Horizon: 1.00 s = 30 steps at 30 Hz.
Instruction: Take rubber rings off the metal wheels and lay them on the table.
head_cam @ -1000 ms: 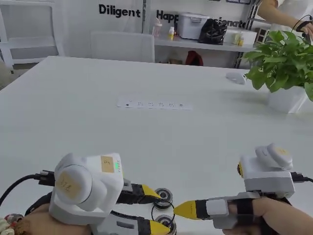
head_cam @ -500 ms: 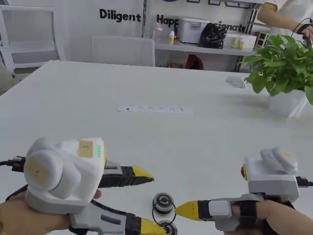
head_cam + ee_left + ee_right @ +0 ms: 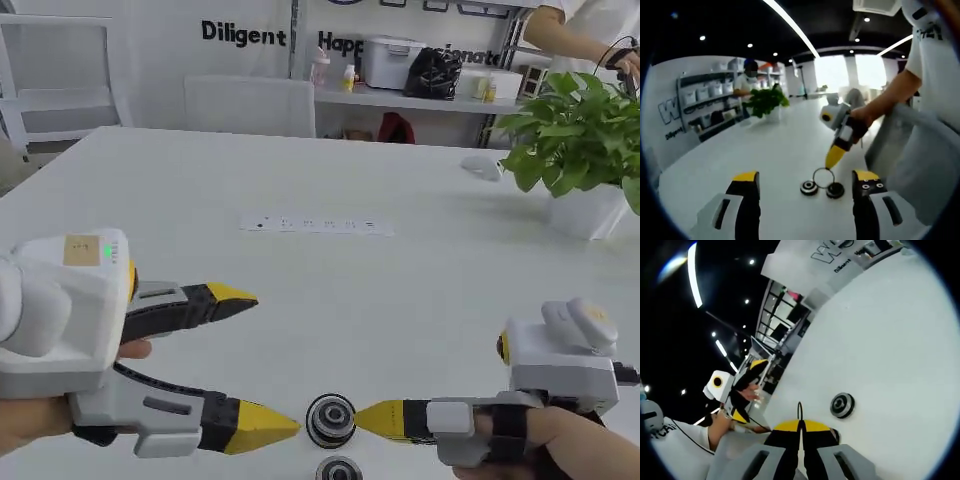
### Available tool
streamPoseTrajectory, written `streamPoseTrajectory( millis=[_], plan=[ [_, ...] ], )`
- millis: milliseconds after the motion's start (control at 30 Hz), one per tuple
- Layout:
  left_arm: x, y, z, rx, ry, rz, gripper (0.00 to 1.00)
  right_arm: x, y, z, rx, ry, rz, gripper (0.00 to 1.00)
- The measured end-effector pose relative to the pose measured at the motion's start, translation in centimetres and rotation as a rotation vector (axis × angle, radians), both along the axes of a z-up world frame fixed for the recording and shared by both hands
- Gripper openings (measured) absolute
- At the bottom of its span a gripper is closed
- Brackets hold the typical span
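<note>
White power strip (image 3: 316, 225) lying flat mid-scene, potted green plant (image 3: 575, 140) at right, white chair (image 3: 250, 100) behind, shelf (image 3: 400, 98) carrying white storage box (image 3: 398, 58) and black bag (image 3: 435, 65), wall lettering "Diligent" (image 3: 245, 32).

My left tool (image 3: 277, 362): white body, black jaws, yellow tips. My right tool (image 3: 362, 418): white body, grey shank, yellow tips. The metal wheels (image 3: 331, 418): dark grey, silver hubs. The rubber ring (image 3: 823, 169): black. The counter (image 3: 350, 290): white. The plant (image 3: 575, 130): green; pot (image 3: 585, 205) white.

The left gripper (image 3: 272, 362) has drawn back from the metal wheels (image 3: 331, 420), jaws wider apart.
</note>
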<state>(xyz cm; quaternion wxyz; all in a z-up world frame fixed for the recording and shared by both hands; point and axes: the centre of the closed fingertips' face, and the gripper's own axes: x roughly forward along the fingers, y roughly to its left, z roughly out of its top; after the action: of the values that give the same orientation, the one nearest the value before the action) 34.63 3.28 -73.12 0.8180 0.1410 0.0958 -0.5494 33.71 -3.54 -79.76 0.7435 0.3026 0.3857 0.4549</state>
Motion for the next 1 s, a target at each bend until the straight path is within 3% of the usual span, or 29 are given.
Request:
streamPoseTrajectory(
  millis=[100, 267, 333, 400, 467, 667, 767, 900, 1000],
  plan=[
    [-0.4, 1.0, 0.0, -0.015, 0.025, 0.015, 0.81, 0.1, 0.1, 0.3, 0.012, -0.004, -0.005, 0.0],
    [-1.1, 1.9, -0.2, -0.011, 0.022, 0.025, 0.82, 0.1, 0.5, 0.7, 0.029, -0.007, -0.002, 0.0],
    [-1.3, 1.9, -0.5, -0.015, 0.041, 0.021, 0.83, 0.2, 0.6, 0.8, 0.029, -0.009, -0.002, 0.0],
    [-1.5, 2.1, -0.9, -0.002, 0.059, 0.026, 0.83, 0.0, 0.8, 0.9, 0.021, -0.015, 0.003, 0.0],
    [-1.8, 2.5, -1.4, 0.032, 0.054, 0.026, 0.83, 0.0, 1.1, 1.1, 0.025, -0.019, 0.01, 0.0],
    [-2.4, 3.6, -2.0, 0.038, 0.073, 0.049, 0.83, -0.3, 2.0, 1.4, 0.021, -0.038, 0.035, 0.0],
    [-2.8, 4.3, -2.3, 0.045, 0.099, 0.079, 0.84, -0.4, 2.3, 1.6, 0.021, -0.045, 0.043, 0.0],
    [-3.5, 4.8, -1.8, -0.018, 0.128, 0.102, 0.86, -0.1, 2.8, 2.7, 0.074, -0.042, 0.02, 0.0],
    [-4.2, 5.4, -2.2, -0.011, 0.142, 0.124, 0.85, 0.1, 3.3, 3.5, 0.103, -0.048, 0.012, 0.0]
  ],
)
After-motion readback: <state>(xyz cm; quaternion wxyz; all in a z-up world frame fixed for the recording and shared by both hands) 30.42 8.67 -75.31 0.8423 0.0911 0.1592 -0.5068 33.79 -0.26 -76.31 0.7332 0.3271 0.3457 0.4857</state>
